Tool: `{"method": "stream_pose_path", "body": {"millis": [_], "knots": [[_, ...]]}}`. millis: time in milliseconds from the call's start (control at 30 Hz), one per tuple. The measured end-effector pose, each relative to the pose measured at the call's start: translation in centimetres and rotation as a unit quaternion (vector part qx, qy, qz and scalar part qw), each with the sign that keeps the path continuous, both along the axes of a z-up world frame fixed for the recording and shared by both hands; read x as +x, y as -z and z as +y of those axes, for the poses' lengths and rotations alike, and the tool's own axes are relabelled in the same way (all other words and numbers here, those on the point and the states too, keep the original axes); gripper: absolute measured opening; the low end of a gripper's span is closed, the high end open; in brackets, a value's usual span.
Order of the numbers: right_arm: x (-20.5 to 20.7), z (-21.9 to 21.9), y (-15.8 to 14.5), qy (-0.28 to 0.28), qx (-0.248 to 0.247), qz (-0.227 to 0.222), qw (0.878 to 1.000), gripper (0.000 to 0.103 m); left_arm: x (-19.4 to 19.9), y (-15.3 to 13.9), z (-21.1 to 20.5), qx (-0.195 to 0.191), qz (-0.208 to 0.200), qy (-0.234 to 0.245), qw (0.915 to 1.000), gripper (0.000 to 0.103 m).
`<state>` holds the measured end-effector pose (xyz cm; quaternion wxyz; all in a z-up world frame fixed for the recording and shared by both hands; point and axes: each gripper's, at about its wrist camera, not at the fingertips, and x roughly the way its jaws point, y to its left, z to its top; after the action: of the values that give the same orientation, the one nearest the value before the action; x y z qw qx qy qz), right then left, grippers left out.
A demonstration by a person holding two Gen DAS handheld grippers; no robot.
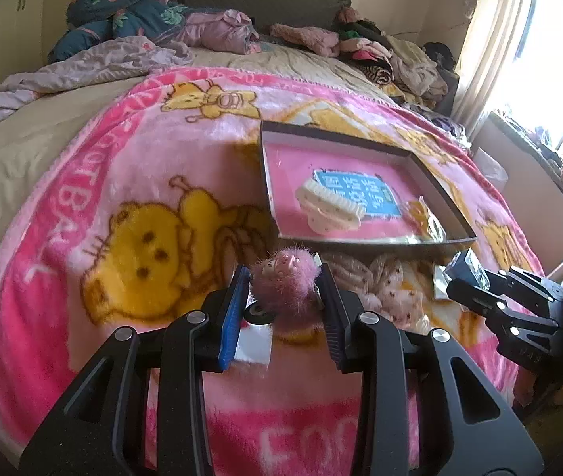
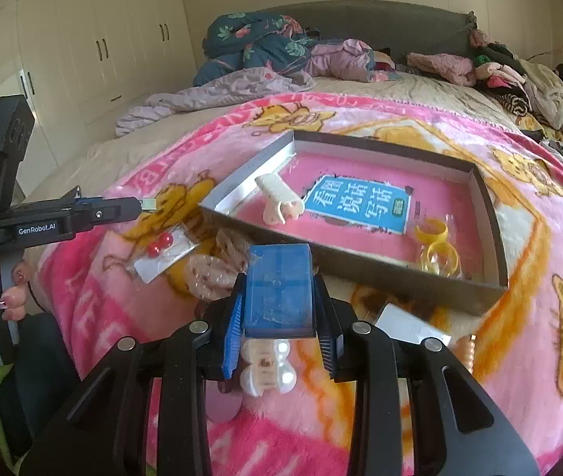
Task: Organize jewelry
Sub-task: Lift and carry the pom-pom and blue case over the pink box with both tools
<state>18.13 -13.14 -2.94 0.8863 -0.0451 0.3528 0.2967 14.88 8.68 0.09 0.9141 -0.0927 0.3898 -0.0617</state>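
My left gripper (image 1: 284,277) is shut on a fuzzy pink hair accessory (image 1: 287,281), held above the pink blanket in front of the shallow box (image 1: 265,182). My right gripper (image 2: 279,289) is shut on a small blue box (image 2: 279,289), just in front of the shallow box's near wall (image 2: 360,273). The box holds a cream hair claw (image 1: 329,206) (image 2: 279,198) and yellow rings (image 2: 438,246) (image 1: 426,218). The right gripper also shows at the right edge of the left wrist view (image 1: 464,273); the left gripper shows at the left of the right wrist view (image 2: 144,204).
On the blanket in front of the box lie a packet with red beads (image 2: 160,248), a bagged dotted scrunchie (image 2: 210,273) (image 1: 384,281), a pearl clip (image 2: 265,365) and a white card (image 2: 408,323). Heaped clothes (image 2: 519,75) cover the far bed. A wardrobe (image 2: 95,39) stands on the left.
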Motion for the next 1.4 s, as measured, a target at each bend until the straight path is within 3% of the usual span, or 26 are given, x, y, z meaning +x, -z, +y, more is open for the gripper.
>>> {"method": "stream_pose_path", "body": {"millis": [433,1400], "knots": [[3.0,-2.4,-1.0,0.033,0.011,-0.015,0.999,0.031,3.5,-0.4,-0.9,0.001,0.001,0.004,1.0,0.027],[8.8,-8.3,0.8,0.119,0.0,-0.005,0.993,0.031,10.6,4.0,-4.5,0.046,0.044,0.021,0.9978,0.027]]}}
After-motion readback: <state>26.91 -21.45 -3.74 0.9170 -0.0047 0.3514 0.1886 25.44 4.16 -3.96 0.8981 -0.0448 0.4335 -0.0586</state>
